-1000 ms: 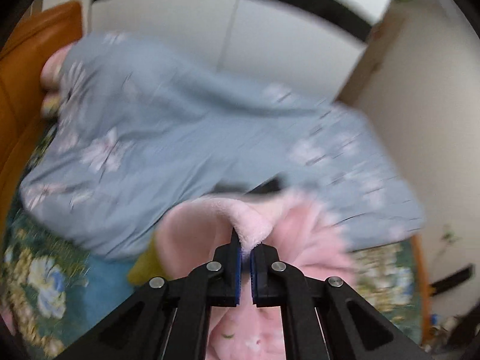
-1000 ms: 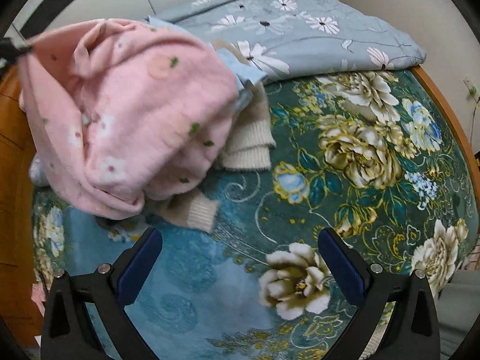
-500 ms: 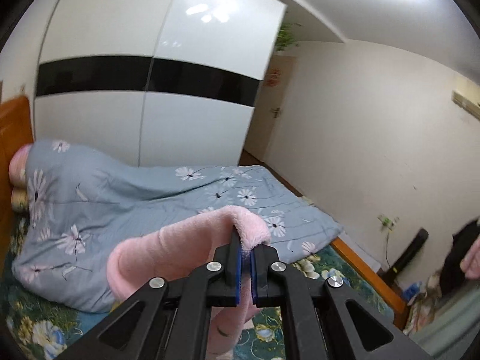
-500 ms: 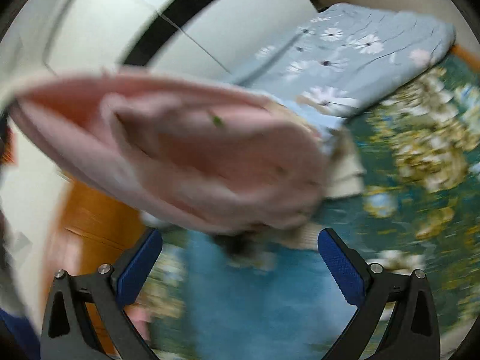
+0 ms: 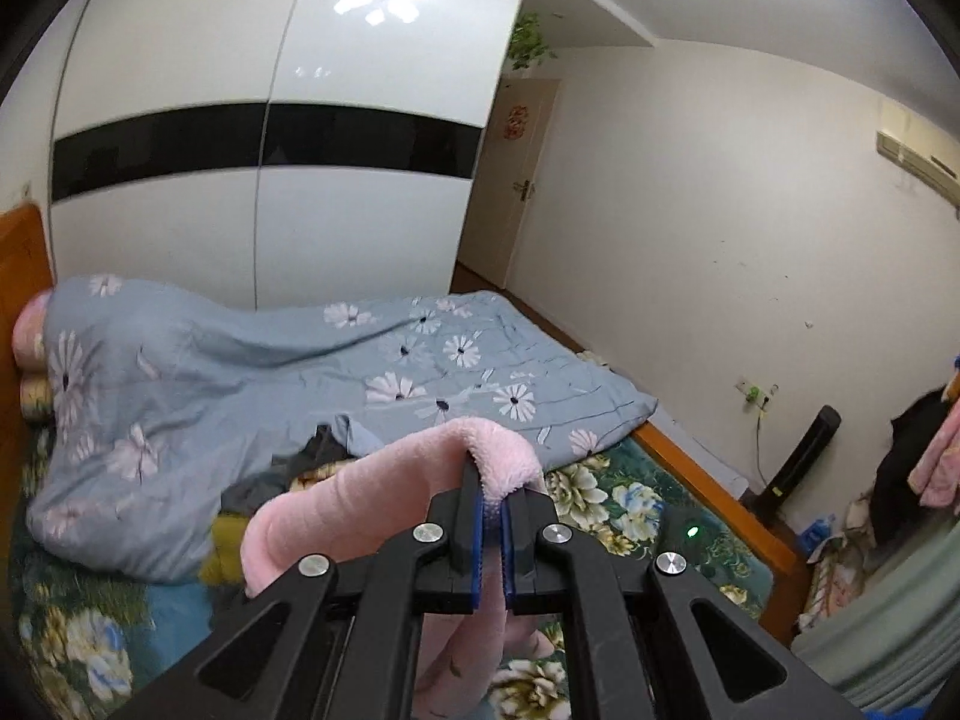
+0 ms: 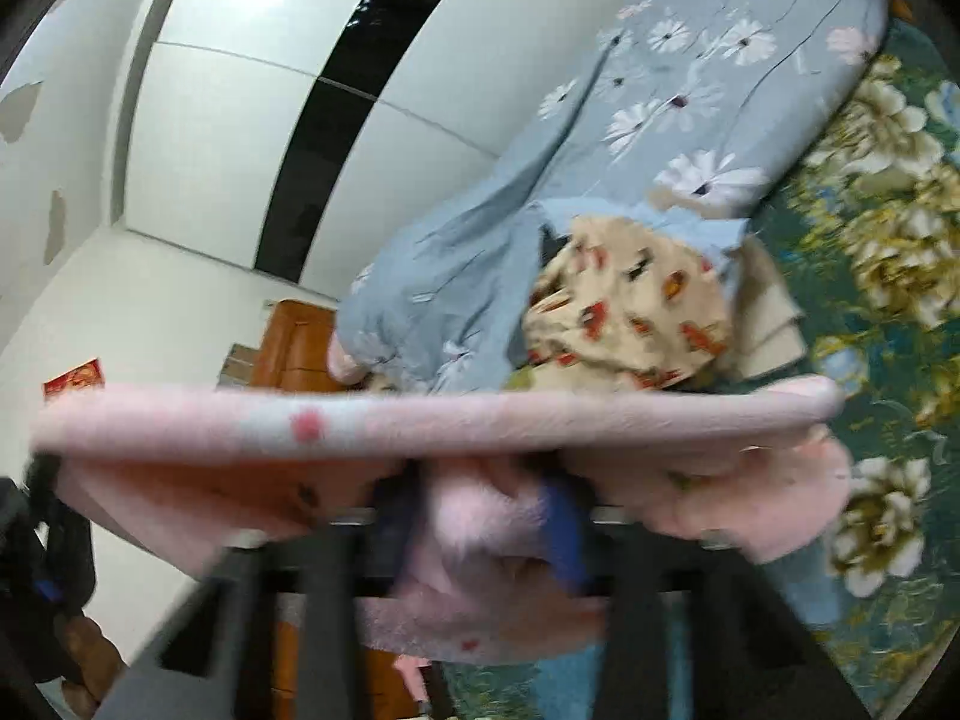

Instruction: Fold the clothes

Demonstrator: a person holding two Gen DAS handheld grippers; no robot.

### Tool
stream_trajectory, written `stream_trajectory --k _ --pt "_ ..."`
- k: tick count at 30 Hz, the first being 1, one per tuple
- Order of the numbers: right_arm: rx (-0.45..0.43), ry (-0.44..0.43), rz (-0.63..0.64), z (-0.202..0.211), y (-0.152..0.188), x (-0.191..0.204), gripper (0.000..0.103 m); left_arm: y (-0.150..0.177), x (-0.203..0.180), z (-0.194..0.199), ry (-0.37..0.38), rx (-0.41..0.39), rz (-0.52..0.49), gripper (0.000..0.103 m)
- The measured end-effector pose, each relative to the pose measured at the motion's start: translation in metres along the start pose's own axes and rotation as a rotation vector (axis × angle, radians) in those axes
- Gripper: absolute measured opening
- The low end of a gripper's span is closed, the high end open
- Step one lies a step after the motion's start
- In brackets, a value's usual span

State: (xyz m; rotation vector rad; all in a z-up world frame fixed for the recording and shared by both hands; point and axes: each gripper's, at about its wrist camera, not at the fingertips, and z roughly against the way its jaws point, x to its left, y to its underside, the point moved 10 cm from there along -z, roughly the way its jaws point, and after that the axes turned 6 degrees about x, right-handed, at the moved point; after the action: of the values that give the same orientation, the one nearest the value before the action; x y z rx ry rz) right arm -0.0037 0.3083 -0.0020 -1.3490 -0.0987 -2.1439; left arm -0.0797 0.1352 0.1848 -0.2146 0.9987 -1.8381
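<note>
A pink fleece garment [image 5: 360,492] hangs lifted above the bed, and my left gripper [image 5: 493,480] is shut on its fluffy edge. In the right wrist view the same pink garment [image 6: 420,420] stretches as a taut band across the frame. Below that band my right gripper [image 6: 480,516] has its jaws drawn in around a bunch of the fleece. One blue pad [image 6: 561,534] presses against the fleece. This view is blurred, and the fabric hides the fingertips.
A blue daisy-print quilt [image 5: 240,372] covers the far half of the bed. A pile of other clothes, with a cream patterned garment [image 6: 630,312] on top, lies at its edge. The green floral bedspread [image 5: 606,498] lies below, with the bed's wooden side rail [image 5: 708,480] to the right and a white wardrobe [image 5: 270,210] behind.
My left gripper raised the pink garment off the bed and now holds it high. My right gripper, wide open before, moved up to the garment and closed its jaws onto the fleece.
</note>
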Motion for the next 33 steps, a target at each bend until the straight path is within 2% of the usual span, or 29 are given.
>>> stream_trajectory --k 4,7,9,10,12,15,18,21,23,25,27,30,32,33 --pt "-0.163 0.07 0.052 0.061 -0.046 -0.004 0.0 0.012 0.01 0.003 0.027 0.016 0.097 0.004" --pt "-0.33 0.071 0.143 0.131 -0.083 0.017 0.0 0.017 0.011 0.01 0.049 -0.005 0.142 0.004" --pt "-0.386 0.095 0.213 0.159 -0.091 0.027 0.0 0.021 0.011 0.016 0.057 -0.022 0.154 0.004" --pt "-0.38 0.103 0.231 0.161 -0.089 0.026 0.0 0.024 0.013 0.019 0.051 -0.026 0.161 0.004" --pt "-0.338 0.11 0.248 0.154 -0.08 0.018 0.0 0.034 0.028 0.019 0.025 -0.023 0.192 0.004" --pt "-0.196 0.153 0.237 0.106 -0.044 -0.015 0.002 0.063 0.06 0.017 -0.03 0.003 0.265 0.004" --pt "-0.023 0.241 0.207 0.043 0.008 -0.065 0.003 0.111 0.112 0.018 -0.161 0.059 0.35 0.004" --pt "0.14 0.307 0.152 -0.006 0.067 -0.118 0.003 0.178 0.187 0.03 -0.335 0.12 0.492 0.004" --pt "0.247 0.359 0.104 -0.035 0.109 -0.158 0.018 0.225 0.237 0.044 -0.433 0.154 0.619 0.004" --pt "0.335 0.399 0.05 -0.054 0.142 -0.191 0.025 0.276 0.281 0.059 -0.512 0.19 0.769 0.004" --pt "0.413 0.432 0.002 -0.067 0.178 -0.218 0.026 0.33 0.313 0.075 -0.567 0.228 0.917 0.004" --pt "0.461 0.451 -0.087 -0.08 0.214 -0.248 0.036 0.4 0.334 0.085 -0.618 0.314 1.045 0.004" --pt "0.472 0.459 -0.157 -0.089 0.229 -0.267 0.045 0.428 0.336 0.079 -0.621 0.368 1.087 0.005" --pt "0.474 0.463 -0.191 -0.094 0.234 -0.276 0.046 0.442 0.336 0.077 -0.622 0.393 1.103 0.005"
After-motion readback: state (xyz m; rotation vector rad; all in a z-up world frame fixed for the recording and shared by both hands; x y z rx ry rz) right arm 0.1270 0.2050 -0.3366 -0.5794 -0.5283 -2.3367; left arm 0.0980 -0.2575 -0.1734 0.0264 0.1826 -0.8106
